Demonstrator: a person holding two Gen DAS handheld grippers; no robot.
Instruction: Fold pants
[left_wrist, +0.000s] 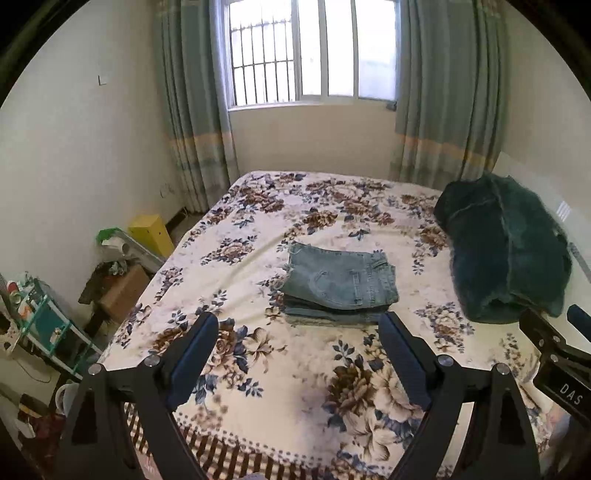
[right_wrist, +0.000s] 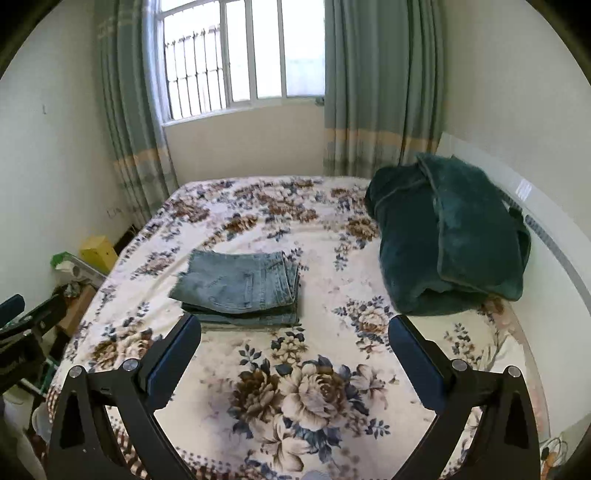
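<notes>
Both my left tongs (left_wrist: 299, 332) and right tongs (right_wrist: 295, 336) spread, empty; pants (left_wrist: 340, 282) stacked mid-frame on bed (left_wrist: 258, 387); a careless nudge could topple the folds.

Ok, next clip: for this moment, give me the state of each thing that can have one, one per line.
Jeans: folded into a compact stack, lying flat on the bed, not held.
Left gripper: jaws open, empty, short of the jeans.
Right gripper: jaws open, empty, short of the jeans.
Green blanket: bundled loosely at the bed's right side.
Curtains: drawn open.
Bed cover: spread flat.
</notes>
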